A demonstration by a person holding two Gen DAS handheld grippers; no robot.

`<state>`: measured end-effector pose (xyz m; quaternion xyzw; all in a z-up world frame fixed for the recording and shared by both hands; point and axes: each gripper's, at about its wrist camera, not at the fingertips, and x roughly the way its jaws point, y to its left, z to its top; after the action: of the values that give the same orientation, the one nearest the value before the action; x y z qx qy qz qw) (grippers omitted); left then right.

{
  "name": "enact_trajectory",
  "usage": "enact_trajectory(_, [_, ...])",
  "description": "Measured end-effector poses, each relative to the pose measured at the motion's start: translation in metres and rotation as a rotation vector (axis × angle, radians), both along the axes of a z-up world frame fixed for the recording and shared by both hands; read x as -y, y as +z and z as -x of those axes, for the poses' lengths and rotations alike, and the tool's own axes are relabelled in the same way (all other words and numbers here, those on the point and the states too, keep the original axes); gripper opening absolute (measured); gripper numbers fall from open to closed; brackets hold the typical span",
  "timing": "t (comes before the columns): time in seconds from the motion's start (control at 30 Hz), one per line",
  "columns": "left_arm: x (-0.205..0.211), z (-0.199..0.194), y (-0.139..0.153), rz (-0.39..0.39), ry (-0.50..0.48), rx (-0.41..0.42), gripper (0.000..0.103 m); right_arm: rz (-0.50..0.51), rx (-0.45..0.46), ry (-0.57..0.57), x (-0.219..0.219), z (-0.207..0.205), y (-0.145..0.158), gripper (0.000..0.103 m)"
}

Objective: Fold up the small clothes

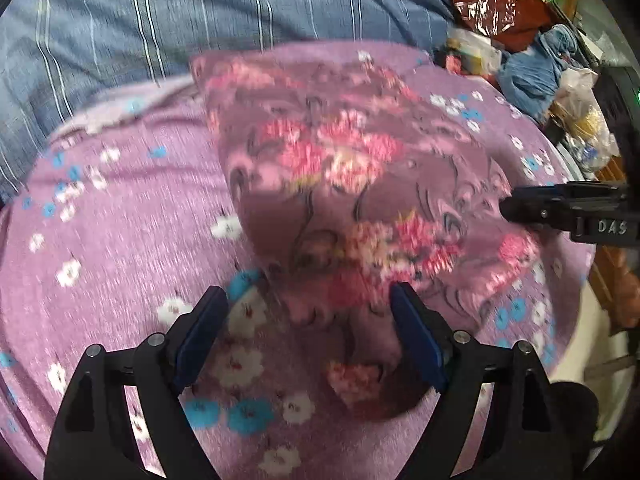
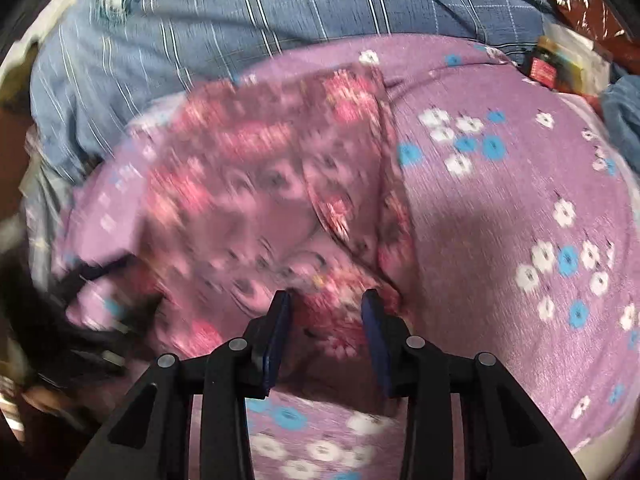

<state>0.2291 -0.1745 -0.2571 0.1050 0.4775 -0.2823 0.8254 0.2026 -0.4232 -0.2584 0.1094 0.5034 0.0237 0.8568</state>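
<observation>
A small mauve garment with pink flower print lies on a purple flowered sheet. My left gripper is open at the garment's near edge, and the cloth lies between its blue pads. The right gripper's black tip shows at the right, over the garment's right side. In the right wrist view the same garment is blurred. My right gripper is partly open with the garment's near corner between its fingers.
A blue striped cloth lies behind the purple sheet. Red foil, blue clothing and plastic bags are heaped at the far right. A dark jar stands at the sheet's far right corner. The sheet's right edge drops off.
</observation>
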Motion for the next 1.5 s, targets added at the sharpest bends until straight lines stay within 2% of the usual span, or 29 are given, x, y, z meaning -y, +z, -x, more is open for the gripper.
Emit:
enact_trajectory(0.1, [-0.008, 0.002, 0.002, 0.021, -0.015, -0.022, 0.085, -0.019, -0.027, -0.026, 0.002, -0.002, 0.009, 0.039])
enact_trajectory(0.2, [-0.016, 0.002, 0.012, 0.050, -0.010, 0.005, 0.085, -0.018, 0.027, -0.012, -0.007, -0.013, 0.032, 0.041])
enact_trajectory(0.3, [-0.026, -0.006, 0.021, 0.099, 0.044, 0.040, 0.085, -0.070, 0.074, 0.053, -0.031, -0.037, 0.048, 0.042])
enact_trajectory(0.4, [-0.037, -0.019, 0.018, 0.144, 0.095, 0.008, 0.085, -0.070, 0.055, 0.117, -0.059, -0.066, 0.041, 0.039])
enact_trajectory(0.53, [-0.027, -0.026, -0.006, 0.045, 0.095, -0.034, 0.085, -0.002, -0.038, 0.108, -0.086, -0.099, 0.006, 0.038])
enact_trajectory(0.63, [-0.028, -0.031, -0.006, 0.083, 0.110, -0.064, 0.085, 0.044, 0.000, 0.113, -0.091, -0.107, 0.001, 0.039])
enact_trajectory(0.8, [-0.040, -0.036, 0.005, 0.164, 0.153, -0.025, 0.085, -0.007, 0.068, 0.080, -0.066, -0.078, 0.022, 0.041])
enact_trajectory(0.9, [-0.035, -0.037, 0.004, 0.204, 0.137, -0.036, 0.085, -0.035, 0.084, 0.059, -0.046, -0.058, 0.028, 0.043])
enact_trajectory(1.0, [-0.016, -0.035, -0.010, 0.101, 0.103, -0.040, 0.086, 0.016, -0.015, 0.054, -0.039, -0.053, 0.005, 0.044])
enact_trajectory(1.07, [-0.013, -0.034, -0.011, 0.111, 0.103, -0.015, 0.085, 0.038, -0.003, 0.070, -0.042, -0.054, -0.001, 0.044])
enact_trajectory(1.13, [-0.015, -0.034, -0.005, 0.140, 0.102, -0.023, 0.085, 0.052, 0.006, 0.074, -0.046, -0.050, 0.010, 0.044])
enact_trajectory(1.2, [-0.019, -0.034, 0.003, 0.175, 0.108, 0.000, 0.085, 0.023, 0.059, 0.064, -0.042, -0.043, 0.026, 0.045])
enact_trajectory(1.27, [-0.020, -0.037, 0.009, 0.218, 0.112, 0.015, 0.085, 0.036, 0.095, 0.050, -0.032, -0.039, 0.037, 0.049])
enact_trajectory(1.4, [-0.024, -0.046, 0.012, 0.338, 0.092, -0.049, 0.085, -0.007, 0.124, -0.030, 0.000, -0.036, 0.045, 0.056])
enact_trajectory(1.5, [-0.025, -0.055, 0.007, 0.387, 0.089, -0.106, 0.085, -0.028, 0.097, -0.064, 0.020, -0.041, 0.041, 0.062])
